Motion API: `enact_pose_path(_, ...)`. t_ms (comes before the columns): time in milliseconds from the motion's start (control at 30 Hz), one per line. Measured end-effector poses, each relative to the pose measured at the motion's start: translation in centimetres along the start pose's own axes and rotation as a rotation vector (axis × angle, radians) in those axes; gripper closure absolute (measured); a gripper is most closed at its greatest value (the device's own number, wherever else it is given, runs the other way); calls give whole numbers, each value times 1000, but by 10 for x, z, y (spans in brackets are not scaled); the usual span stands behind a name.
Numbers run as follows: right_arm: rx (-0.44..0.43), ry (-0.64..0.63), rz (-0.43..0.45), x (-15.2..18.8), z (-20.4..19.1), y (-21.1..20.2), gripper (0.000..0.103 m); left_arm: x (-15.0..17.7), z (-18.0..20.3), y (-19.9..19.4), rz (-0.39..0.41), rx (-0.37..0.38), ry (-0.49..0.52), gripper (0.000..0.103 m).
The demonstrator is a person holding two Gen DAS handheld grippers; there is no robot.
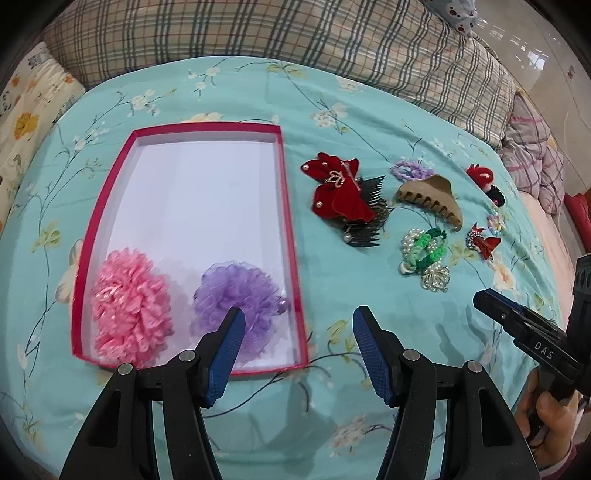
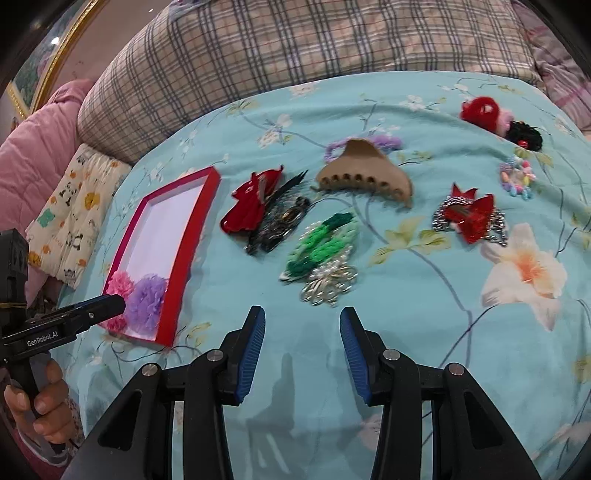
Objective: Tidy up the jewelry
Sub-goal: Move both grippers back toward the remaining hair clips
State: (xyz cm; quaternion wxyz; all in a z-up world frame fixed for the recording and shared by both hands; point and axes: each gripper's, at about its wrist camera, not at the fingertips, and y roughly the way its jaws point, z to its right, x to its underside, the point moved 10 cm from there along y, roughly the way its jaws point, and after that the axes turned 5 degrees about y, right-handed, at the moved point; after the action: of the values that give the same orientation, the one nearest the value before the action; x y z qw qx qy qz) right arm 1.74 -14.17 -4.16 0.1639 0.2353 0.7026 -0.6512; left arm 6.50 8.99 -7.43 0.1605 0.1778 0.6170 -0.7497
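Note:
A red-rimmed white box (image 1: 286, 206) (image 2: 192, 221) lies on the bed and holds a pink flower scrunchie (image 1: 129, 302) and a purple one (image 1: 236, 291). To its right lie a red velvet bow comb (image 1: 340, 188) (image 2: 247, 206), a beige claw clip (image 1: 432, 197) (image 2: 365, 173), a green and pearl hair tie (image 1: 424, 251) (image 2: 321, 243), a red sequin bow (image 1: 484, 242) (image 2: 472, 218), a purple scrunchie (image 1: 410, 170) and a red pompom tie (image 1: 480, 175) (image 2: 480, 109). My left gripper (image 1: 297, 325) is open and empty over the box's near right corner. My right gripper (image 2: 303, 325) is open and empty, just short of the green tie.
A turquoise floral bedsheet (image 1: 332, 110) covers the bed. A plaid quilt (image 1: 258, 33) lies along the far side and a patterned pillow (image 1: 26, 114) at the left. A small pastel bead piece (image 2: 517, 177) lies at the far right.

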Motion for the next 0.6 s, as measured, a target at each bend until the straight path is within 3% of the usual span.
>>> enact_pose_path(233,22,28,29,-12,21,-6,59,-16,12,13,7,9,5,42)
enact_pose_path(600,54,57,85,-61,58,-2,59,-64,31,59,0,31,-7,43)
